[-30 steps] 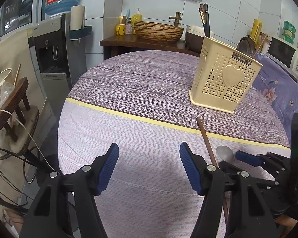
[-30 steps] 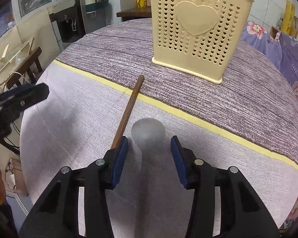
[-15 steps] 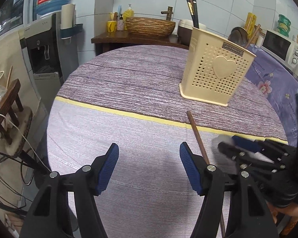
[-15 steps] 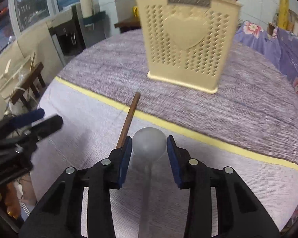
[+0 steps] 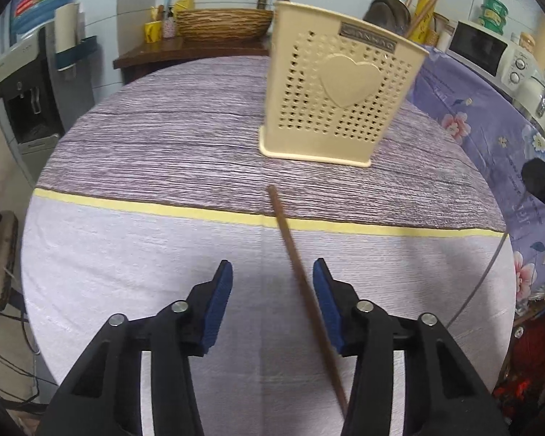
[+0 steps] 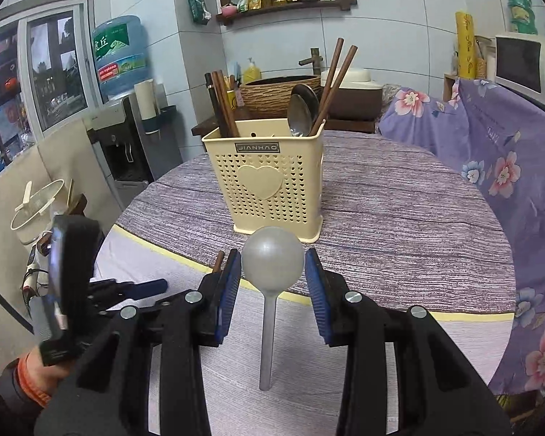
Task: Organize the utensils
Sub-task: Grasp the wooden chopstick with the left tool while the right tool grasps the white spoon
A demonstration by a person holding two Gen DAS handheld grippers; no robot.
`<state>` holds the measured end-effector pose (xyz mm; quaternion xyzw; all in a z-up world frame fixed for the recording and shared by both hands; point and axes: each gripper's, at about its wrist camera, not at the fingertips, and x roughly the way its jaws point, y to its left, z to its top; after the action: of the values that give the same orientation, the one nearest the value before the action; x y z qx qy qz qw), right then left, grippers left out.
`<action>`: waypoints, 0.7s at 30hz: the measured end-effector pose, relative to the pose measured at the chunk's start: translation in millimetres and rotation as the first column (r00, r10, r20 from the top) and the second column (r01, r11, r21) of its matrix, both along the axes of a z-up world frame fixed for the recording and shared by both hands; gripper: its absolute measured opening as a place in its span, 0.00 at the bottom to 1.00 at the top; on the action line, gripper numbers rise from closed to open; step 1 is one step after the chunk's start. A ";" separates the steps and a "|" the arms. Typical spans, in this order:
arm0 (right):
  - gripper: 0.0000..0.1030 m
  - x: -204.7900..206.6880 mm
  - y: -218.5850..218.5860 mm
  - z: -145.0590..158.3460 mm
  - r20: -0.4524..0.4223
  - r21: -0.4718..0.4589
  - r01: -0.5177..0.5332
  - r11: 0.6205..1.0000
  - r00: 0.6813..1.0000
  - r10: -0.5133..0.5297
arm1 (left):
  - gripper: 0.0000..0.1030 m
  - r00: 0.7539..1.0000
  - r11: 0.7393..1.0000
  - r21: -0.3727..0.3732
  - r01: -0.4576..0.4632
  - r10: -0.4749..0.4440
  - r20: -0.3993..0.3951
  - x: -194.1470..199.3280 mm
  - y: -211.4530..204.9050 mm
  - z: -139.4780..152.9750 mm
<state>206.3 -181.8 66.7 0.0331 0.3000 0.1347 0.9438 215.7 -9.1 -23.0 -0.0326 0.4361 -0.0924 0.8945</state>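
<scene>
A grey spoon (image 6: 272, 272) was clamped by its bowl between the right gripper's (image 6: 272, 283) blue pads, raised above the table (image 5: 163, 138) in front of the cream perforated utensil holder (image 6: 272, 178), which held chopsticks and spoons. A brown chopstick (image 5: 298, 272) lay on the tablecloth between the left gripper's (image 5: 272, 292) jaws, which had just been closing but stood apart, the right pad beside it.

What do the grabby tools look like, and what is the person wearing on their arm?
Both tools are black plastic, built like open triangle frames with silver round bolts. The left tool and the right tool each have two fingers tipped with ribbed blue pads. In the right wrist view, the left tool's black camera box shows, and the hand under it wears a dark sleeve with an orange cuff.
</scene>
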 end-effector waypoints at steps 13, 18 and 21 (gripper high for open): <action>0.36 -5.7 -0.6 -1.5 0.005 0.005 0.010 1.000 1.000 -0.010 | 0.10 0.998 0.987 0.150 -0.053 0.058 -0.027 49.6 -35.0 -15.7; 0.36 -6.3 -0.9 -2.9 0.003 0.012 0.018 1.000 1.000 -0.018 | 0.08 0.998 0.986 0.154 -0.065 0.068 -0.015 55.2 -36.6 -14.7; 0.36 -6.3 -1.9 -2.0 0.006 0.015 0.022 1.000 1.000 -0.022 | 0.08 0.997 0.988 0.139 -0.068 0.071 -0.016 57.4 -35.8 -13.2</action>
<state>200.0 -183.7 64.7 0.0429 0.2957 0.1267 0.9459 273.1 -44.9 -36.2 0.0133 0.4492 -0.0303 0.8928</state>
